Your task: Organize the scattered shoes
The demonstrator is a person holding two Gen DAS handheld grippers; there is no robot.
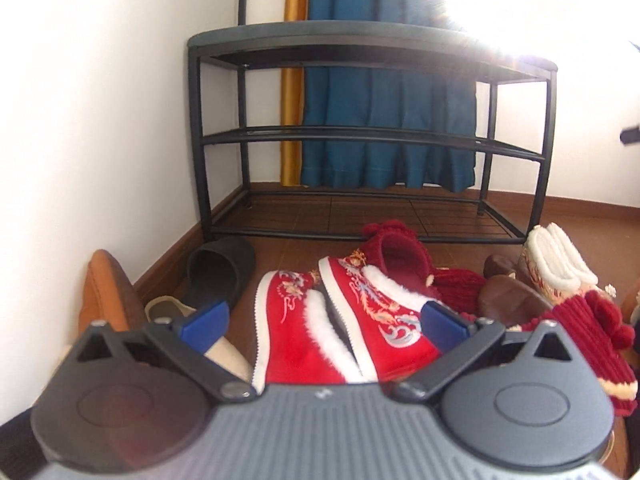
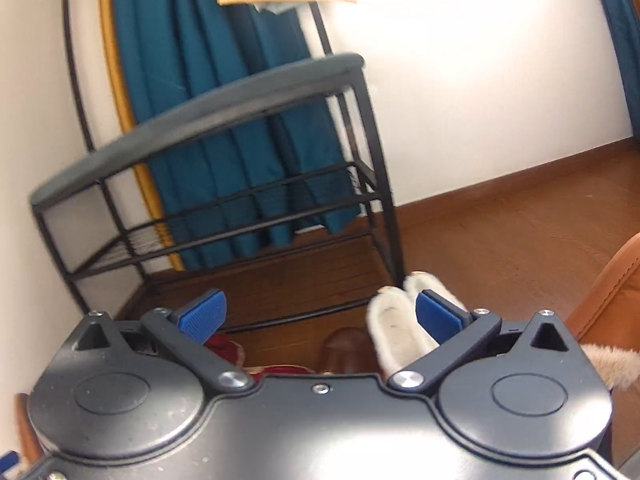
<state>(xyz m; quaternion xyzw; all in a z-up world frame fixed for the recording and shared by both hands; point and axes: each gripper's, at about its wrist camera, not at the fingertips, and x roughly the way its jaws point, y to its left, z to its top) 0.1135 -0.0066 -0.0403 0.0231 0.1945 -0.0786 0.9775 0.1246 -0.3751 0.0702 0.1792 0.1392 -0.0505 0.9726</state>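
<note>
A: Why are both grippers spread wide, holding nothing?
B: The left gripper (image 1: 324,324) lines up on the red embroidered shoes (image 1: 344,320) before the empty shoe rack (image 1: 360,132); the right gripper (image 2: 320,316) is free.

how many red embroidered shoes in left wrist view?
2. One red embroidered shoe lies on the floor between the left gripper's open fingers; the other sits right beside it, against the right finger. More may hide in the pile.
</note>
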